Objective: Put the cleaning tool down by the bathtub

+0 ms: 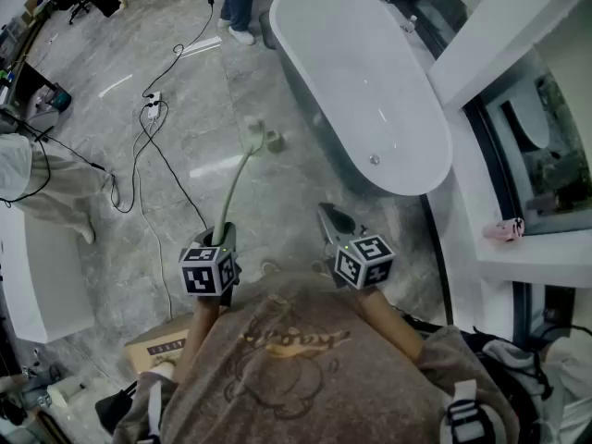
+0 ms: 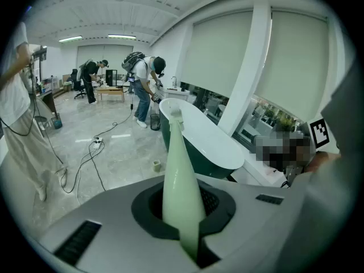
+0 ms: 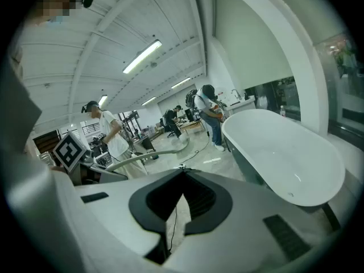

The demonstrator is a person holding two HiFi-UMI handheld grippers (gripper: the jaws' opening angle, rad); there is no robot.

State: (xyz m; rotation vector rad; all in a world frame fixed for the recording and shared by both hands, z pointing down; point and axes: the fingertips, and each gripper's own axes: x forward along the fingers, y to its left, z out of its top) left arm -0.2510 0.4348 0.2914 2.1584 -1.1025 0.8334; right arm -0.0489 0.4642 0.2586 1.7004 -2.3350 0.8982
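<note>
The cleaning tool point(image 1: 233, 185) is a long pale green curved handle with a pale head point(image 1: 252, 132) out over the marble floor, left of the bathtub. My left gripper point(image 1: 222, 234) is shut on the handle's lower end. In the left gripper view the handle point(image 2: 181, 181) runs up out of the jaws toward the white bathtub point(image 2: 199, 135). My right gripper point(image 1: 329, 215) hangs shut and empty, pointing at the near end of the bathtub point(image 1: 361, 81). In the right gripper view its tips point(image 3: 182, 169) meet, with the green handle point(image 3: 148, 157) to their left and the bathtub point(image 3: 284, 152) to their right.
A small pale cup point(image 1: 274, 140) stands on the floor beside the tool's head. Black cables point(image 1: 148, 146) and a power strip point(image 1: 153, 109) lie to the left. One person point(image 1: 236, 3) stands by the tub's far end, another point(image 1: 46, 188) at left. A pink object point(image 1: 504, 231) sits on the window ledge.
</note>
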